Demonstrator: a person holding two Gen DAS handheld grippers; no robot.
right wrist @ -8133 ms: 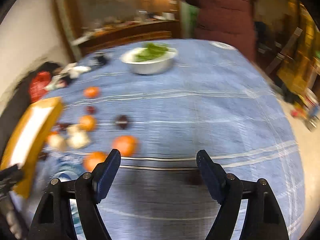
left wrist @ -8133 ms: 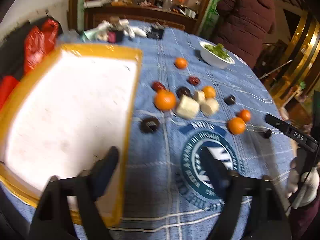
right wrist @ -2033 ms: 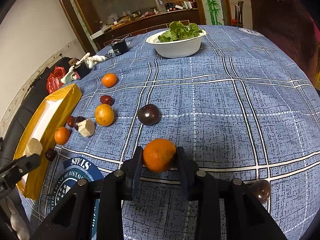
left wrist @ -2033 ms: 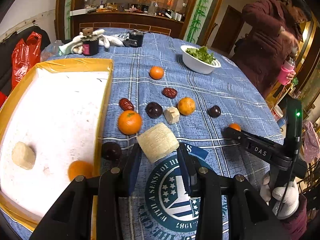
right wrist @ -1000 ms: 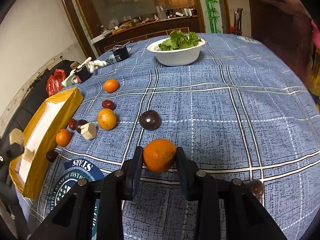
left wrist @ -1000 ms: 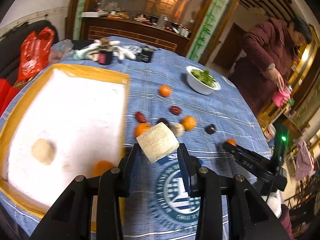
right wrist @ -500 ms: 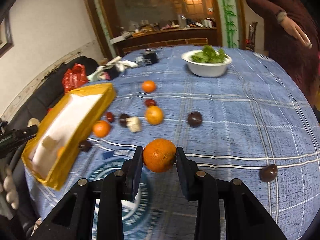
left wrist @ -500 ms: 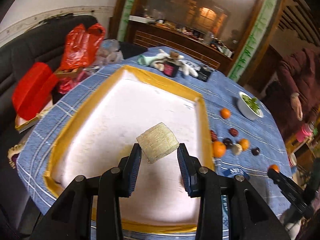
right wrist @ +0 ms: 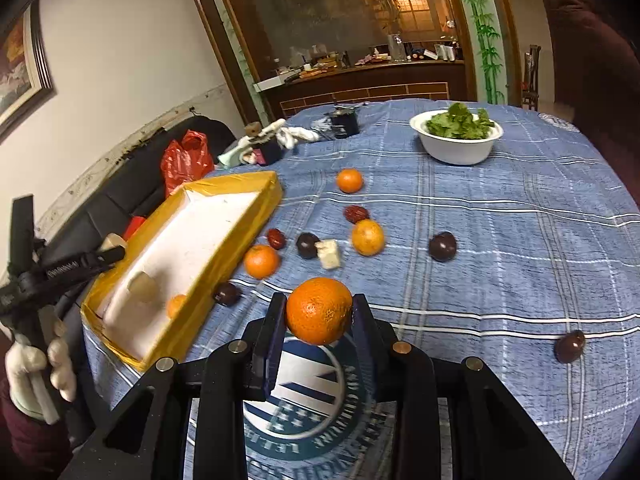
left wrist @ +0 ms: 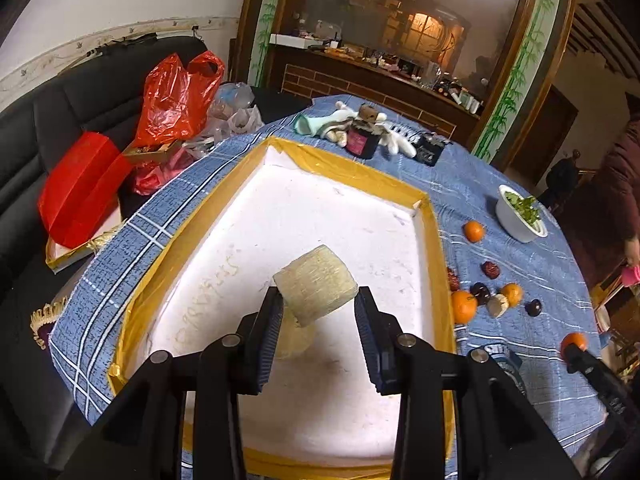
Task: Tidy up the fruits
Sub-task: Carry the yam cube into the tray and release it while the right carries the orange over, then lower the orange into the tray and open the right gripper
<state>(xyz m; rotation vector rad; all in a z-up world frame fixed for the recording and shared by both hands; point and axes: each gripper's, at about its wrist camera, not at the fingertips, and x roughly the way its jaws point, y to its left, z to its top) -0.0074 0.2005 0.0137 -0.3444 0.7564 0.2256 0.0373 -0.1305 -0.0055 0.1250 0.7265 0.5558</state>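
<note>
My left gripper is shut on a pale sugarcane chunk and holds it above the white foam tray with yellow taped rim. Another pale chunk lies in the tray under it. My right gripper is shut on an orange above the blue tablecloth. The tray shows at left in the right wrist view, holding a pale chunk and a small orange. Loose oranges, red dates, dark plums and a pale chunk lie on the cloth.
A white bowl of greens stands at the far side. Gloves, a jar and a dark cup sit at the back edge. Red bags lie on a black sofa beside the table. A person in maroon stands at right.
My left gripper has carried the sugarcane chunk left, from over the cloth to above the tray. My right gripper has lifted the orange and moved back toward the tray side.
</note>
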